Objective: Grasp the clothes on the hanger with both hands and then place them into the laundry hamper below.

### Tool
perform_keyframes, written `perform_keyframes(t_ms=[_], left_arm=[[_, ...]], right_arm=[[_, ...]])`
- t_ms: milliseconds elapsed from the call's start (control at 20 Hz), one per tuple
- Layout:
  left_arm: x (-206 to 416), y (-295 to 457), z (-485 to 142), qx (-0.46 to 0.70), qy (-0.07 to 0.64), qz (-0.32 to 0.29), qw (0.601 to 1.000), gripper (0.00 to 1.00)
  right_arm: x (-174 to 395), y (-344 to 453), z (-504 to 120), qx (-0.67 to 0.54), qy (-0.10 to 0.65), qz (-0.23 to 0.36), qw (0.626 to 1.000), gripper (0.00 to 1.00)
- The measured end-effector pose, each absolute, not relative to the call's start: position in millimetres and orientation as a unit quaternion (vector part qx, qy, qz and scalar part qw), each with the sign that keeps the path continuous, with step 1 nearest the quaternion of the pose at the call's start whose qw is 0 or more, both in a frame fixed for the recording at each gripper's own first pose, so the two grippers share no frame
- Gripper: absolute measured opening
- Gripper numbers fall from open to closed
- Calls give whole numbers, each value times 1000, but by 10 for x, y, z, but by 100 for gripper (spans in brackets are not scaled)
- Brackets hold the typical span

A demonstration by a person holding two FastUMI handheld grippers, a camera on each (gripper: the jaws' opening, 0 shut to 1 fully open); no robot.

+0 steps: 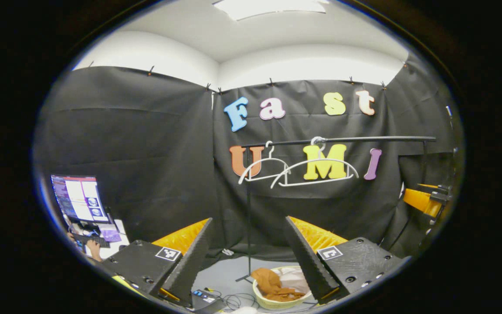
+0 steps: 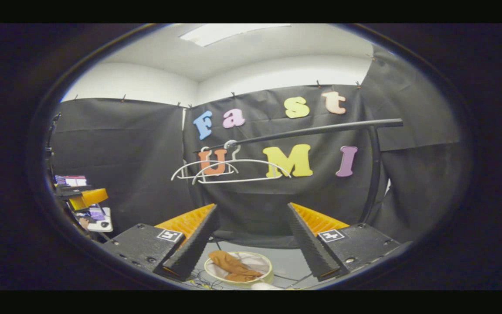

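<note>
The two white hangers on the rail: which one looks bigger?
The front hanger, under the rail's middle, looks bigger; the other hanger hangs by the rail's end.

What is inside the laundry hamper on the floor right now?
The laundry hamper holds a crumpled brown garment lying over pale cloth. Whatever sits beneath them is covered. Two hangers on the rail above hang bare.

Two white hangers [image 1: 316, 168] hang bare on the black rail [image 1: 338, 140], side by side. Brown garment [image 1: 273, 285] lies crumpled in the round pale laundry hamper [image 1: 262, 301] on the floor below, over white cloth [image 1: 293, 277].
</note>
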State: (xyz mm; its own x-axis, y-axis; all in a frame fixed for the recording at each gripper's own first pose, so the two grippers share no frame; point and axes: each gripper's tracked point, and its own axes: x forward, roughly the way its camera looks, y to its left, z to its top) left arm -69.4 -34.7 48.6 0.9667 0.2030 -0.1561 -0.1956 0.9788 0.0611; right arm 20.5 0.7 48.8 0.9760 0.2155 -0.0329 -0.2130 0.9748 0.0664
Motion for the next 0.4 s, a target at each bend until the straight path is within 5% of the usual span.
perform_keyframes(t_ms=[400], left_arm=[[-899,-25,615,14,65,85,994,100]], right_arm=[[-182,452,647,18,4,100,995,99]])
